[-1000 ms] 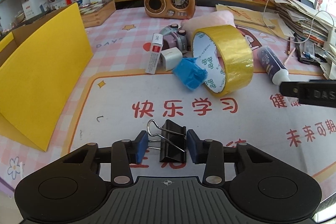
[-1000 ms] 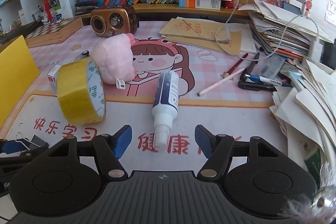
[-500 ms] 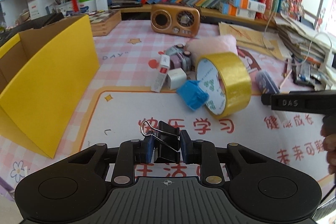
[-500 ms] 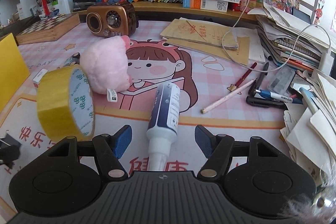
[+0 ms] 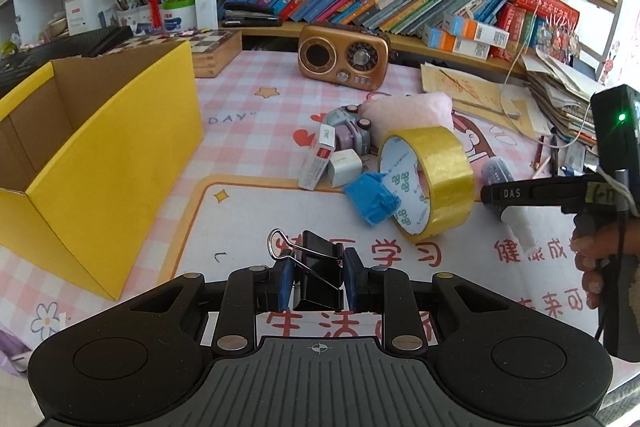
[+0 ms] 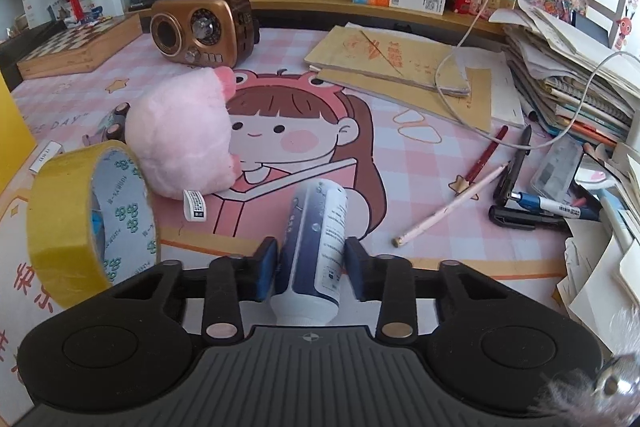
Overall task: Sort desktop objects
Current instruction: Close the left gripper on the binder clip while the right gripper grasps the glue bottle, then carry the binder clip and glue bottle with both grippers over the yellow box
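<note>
My left gripper (image 5: pixel 316 277) is shut on a black binder clip (image 5: pixel 318 277) and holds it above the desk mat. My right gripper (image 6: pixel 311 267) is closed around a white and blue glue bottle (image 6: pixel 316 239) lying on the mat; it also shows at the right of the left wrist view (image 5: pixel 520 193). An open yellow cardboard box (image 5: pixel 100 163) stands at the left. A roll of yellow tape (image 5: pixel 430 181) stands on edge mid-desk, also in the right wrist view (image 6: pixel 88 219).
Near the tape lie a blue crumpled item (image 5: pixel 372 197), a white charger cube (image 5: pixel 346 169), a small white box (image 5: pixel 316 163), a toy camera (image 5: pixel 350 131) and a pink plush (image 6: pixel 182 143). A brown radio (image 5: pixel 344 61) stands behind. Pens (image 6: pixel 516 183) and paper stacks (image 6: pixel 568 67) lie at right.
My left gripper closed on the binder clip and lifted it. My right gripper moved forward over the glue bottle and its fingers closed onto it.
</note>
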`<action>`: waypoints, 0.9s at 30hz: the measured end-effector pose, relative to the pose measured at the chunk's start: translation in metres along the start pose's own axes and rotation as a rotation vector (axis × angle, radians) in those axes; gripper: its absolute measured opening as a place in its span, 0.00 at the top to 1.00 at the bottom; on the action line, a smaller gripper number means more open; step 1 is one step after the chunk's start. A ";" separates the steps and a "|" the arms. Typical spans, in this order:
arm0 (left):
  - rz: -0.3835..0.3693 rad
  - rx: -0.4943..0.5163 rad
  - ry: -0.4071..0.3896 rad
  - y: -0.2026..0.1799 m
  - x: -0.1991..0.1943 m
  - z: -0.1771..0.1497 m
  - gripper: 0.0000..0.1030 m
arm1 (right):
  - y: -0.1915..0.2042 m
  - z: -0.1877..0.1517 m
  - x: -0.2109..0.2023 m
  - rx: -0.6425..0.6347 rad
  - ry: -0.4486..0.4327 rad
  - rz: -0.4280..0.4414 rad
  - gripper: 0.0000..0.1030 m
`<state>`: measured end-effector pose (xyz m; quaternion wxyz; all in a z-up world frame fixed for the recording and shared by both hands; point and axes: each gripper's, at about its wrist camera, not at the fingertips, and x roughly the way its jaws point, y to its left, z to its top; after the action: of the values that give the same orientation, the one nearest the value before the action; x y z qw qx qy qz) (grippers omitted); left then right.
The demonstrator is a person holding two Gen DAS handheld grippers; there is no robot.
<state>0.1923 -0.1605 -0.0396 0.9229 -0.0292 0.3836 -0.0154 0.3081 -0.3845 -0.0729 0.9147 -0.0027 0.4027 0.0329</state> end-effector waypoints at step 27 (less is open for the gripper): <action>-0.121 0.006 -0.097 0.014 -0.048 -0.008 0.76 | 0.027 -0.048 -0.128 0.107 -0.078 0.089 0.71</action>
<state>0.1527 -0.1444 -0.0126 0.9379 -0.0502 0.3360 -0.0707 0.1852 -0.3665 -0.0103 0.9262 0.0653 0.3676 0.0521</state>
